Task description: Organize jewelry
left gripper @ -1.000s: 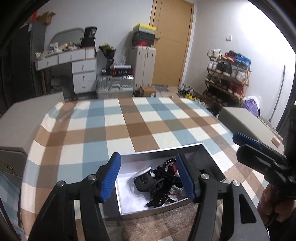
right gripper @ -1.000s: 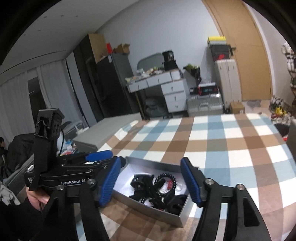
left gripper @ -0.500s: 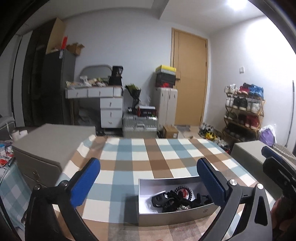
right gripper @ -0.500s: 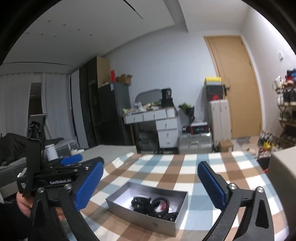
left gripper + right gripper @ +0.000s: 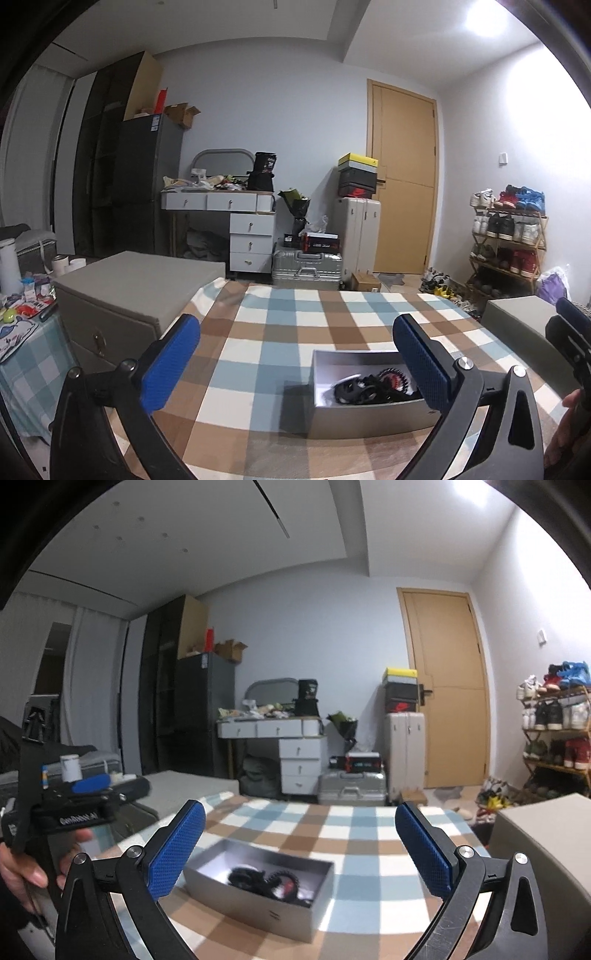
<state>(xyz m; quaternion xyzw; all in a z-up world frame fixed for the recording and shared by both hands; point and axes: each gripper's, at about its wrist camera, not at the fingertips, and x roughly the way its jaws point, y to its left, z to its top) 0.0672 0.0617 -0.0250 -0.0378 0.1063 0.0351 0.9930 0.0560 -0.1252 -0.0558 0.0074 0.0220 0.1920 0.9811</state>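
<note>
Two grippers: both raised above the table, neither touching anything.
Left gripper (image 5: 295, 358): blue pads spread wide, nothing between them; its body also shows at the left edge of the right wrist view (image 5: 92, 797), held in the person's left hand (image 5: 33, 864).
Right gripper (image 5: 299, 843): pads likewise spread wide and bare.
Jewelry box (image 5: 258, 880): shallow grey tray, open on top, sitting on the table (near the front, slightly right of centre in the left wrist view).
Jewelry (image 5: 269, 880): dark tangle of beaded strands with a red patch, lying inside the box; single pieces are too blurred to tell apart.
Table (image 5: 295, 325): covered by a blue, brown and white checked cloth; the cloth around the box is bare.
Left side: grey cabinet (image 5: 125, 295) stands just beside the table's left edge.
Right side: another grey block (image 5: 546, 830) sits close to the table's right edge.
Beyond the far edge: silver suitcase (image 5: 306, 266), white drawers (image 5: 251, 240), wooden door (image 5: 402, 177), shoe rack (image 5: 506, 236), all well apart from the box.
</note>
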